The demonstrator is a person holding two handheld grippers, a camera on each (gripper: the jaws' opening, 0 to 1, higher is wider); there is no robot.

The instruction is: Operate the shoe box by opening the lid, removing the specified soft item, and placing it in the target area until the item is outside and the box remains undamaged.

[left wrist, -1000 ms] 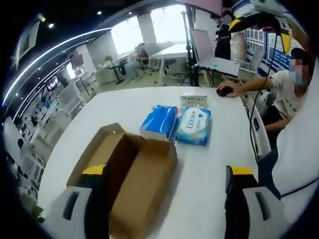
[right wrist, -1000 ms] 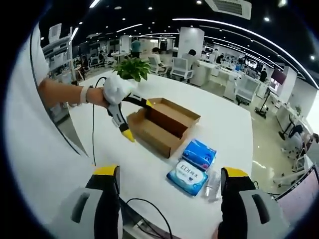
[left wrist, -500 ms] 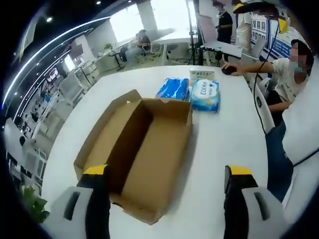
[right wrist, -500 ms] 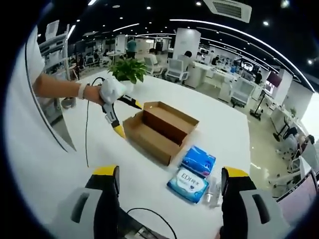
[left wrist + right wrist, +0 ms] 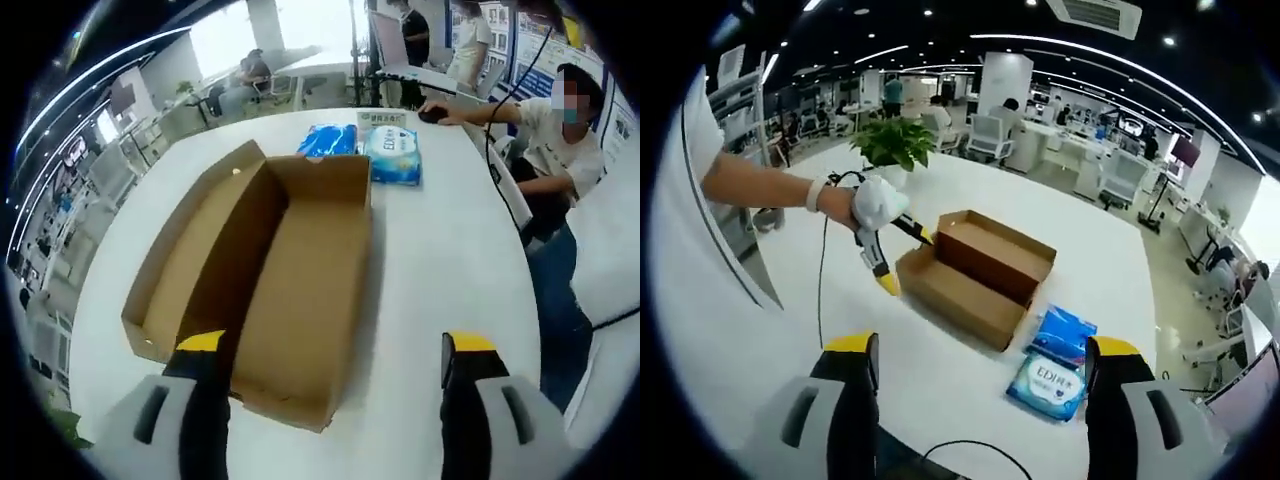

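Brown cardboard box [image 5: 262, 280] on white surface [image 5: 440, 260], lid folded back, interior bare. Two blue soft packs [image 5: 393, 156] lie just beyond it, already outside. Left gripper [image 5: 335, 410] spread, straddling the box's near end; right gripper [image 5: 978, 415] spread, held well back.

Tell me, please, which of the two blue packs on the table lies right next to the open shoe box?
The darker blue pack, which lies against the shoe box. The lighter pack with the white oval label lies on its far side, away from the box.
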